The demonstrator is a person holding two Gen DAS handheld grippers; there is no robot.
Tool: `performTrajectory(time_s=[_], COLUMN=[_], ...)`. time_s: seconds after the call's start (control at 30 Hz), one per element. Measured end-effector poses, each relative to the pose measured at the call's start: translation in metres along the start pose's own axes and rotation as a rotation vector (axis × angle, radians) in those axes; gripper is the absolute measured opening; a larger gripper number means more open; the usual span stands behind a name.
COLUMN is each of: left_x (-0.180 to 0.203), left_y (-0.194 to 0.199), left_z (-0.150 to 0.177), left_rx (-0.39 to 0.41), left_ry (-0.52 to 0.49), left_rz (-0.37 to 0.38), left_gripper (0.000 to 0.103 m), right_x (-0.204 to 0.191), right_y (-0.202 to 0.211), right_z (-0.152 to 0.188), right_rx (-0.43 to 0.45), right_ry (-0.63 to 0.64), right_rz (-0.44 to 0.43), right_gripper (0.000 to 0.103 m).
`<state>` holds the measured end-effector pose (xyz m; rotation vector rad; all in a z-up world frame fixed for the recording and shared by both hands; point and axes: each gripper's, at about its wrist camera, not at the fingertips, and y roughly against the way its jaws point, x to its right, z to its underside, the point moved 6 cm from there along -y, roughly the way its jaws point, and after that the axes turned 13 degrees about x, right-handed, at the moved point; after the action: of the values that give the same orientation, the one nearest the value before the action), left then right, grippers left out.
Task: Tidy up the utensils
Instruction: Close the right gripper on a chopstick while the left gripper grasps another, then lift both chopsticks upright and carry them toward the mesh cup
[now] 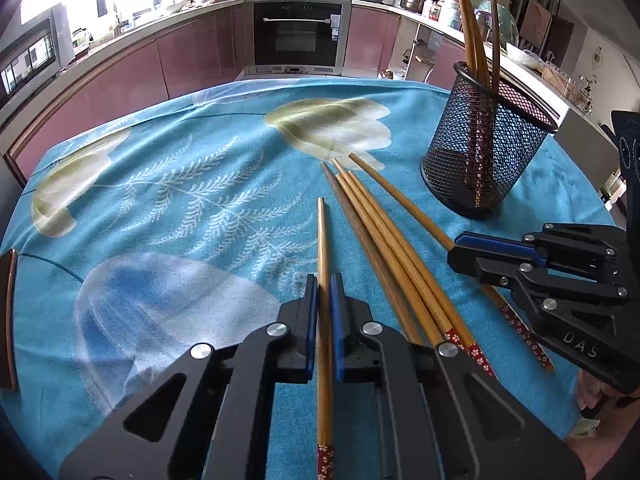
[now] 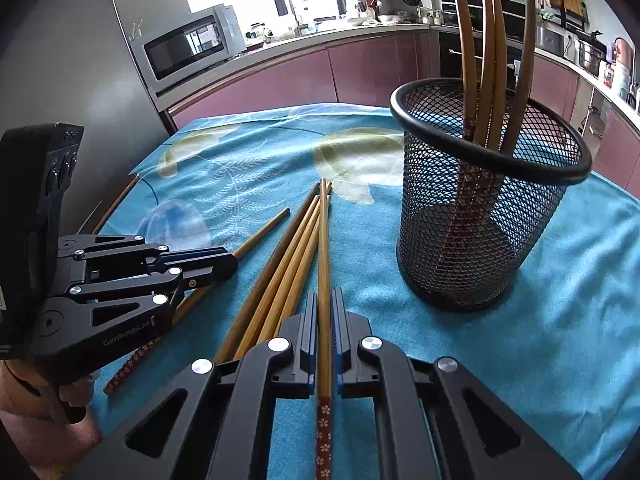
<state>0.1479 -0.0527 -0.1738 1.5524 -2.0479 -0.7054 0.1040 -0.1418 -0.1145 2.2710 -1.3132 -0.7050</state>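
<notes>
Several wooden chopsticks with red flowered ends lie on the blue flowered cloth (image 1: 180, 184). My left gripper (image 1: 324, 284) is shut on one chopstick (image 1: 323, 248) that lies apart at the left; it also shows in the right wrist view (image 2: 264, 230). My right gripper (image 2: 325, 300) is shut on another chopstick (image 2: 323, 240) at the right edge of the pile (image 2: 288, 248). The pile also shows in the left wrist view (image 1: 384, 240). A black mesh holder (image 1: 486, 144) stands upright at the right with several chopsticks in it; it is also in the right wrist view (image 2: 480, 200).
The right gripper's body (image 1: 560, 276) lies across one chopstick to the right of the pile. The left gripper's body (image 2: 120, 284) sits at the left. Pink kitchen cabinets (image 1: 192, 56) and an oven (image 1: 298, 32) stand beyond the table's far edge. A microwave (image 2: 188, 46) is at the left.
</notes>
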Motion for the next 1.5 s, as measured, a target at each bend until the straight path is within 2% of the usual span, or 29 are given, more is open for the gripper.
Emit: performTrajectory(time_s=[0.23, 0.4, 0.6, 0.77, 1.07, 1.27, 1.5], left_x=[-0.003, -0.002, -0.001, 0.0, 0.007, 0.01, 0.014], left_y=[0.0, 0.0, 0.004, 0.018, 0.051, 0.073, 0.106], left_z=[0.001, 0.001, 0.0, -0.007, -0.03, -0.044, -0.064], left_rx=[-0.009, -0.003, 0.005, 0.035, 0.096, 0.14, 0.224], left_ry=[-0.03, -0.04, -0.025, -0.01, 0.036, 0.058, 0.071], left_rz=[-0.023, -0.025, -0.022, 0.013, 0.135, 0.186, 0.259], left_gripper=[0.013, 0.008, 0.007, 0.007, 0.007, 0.007, 0.007], right_x=[-0.003, -0.006, -0.009, -0.01, -0.006, 0.0, 0.009], right_y=[0.012, 0.024, 0.044, 0.059, 0.081, 0.095, 0.11], right_z=[0.0, -0.004, -0.01, -0.017, -0.034, -0.043, -0.052], right_rx=[0.013, 0.034, 0.069, 0.104, 0.18, 0.227, 0.271], right_ry=[0.006, 0.012, 0.024, 0.014, -0.005, -0.015, -0.027], right_rz=[-0.027, -0.048, -0.067, -0.086, -0.097, -0.096, -0.093], right_gripper=[0.006, 0.006, 0.006, 0.006, 0.006, 0.006, 0.006])
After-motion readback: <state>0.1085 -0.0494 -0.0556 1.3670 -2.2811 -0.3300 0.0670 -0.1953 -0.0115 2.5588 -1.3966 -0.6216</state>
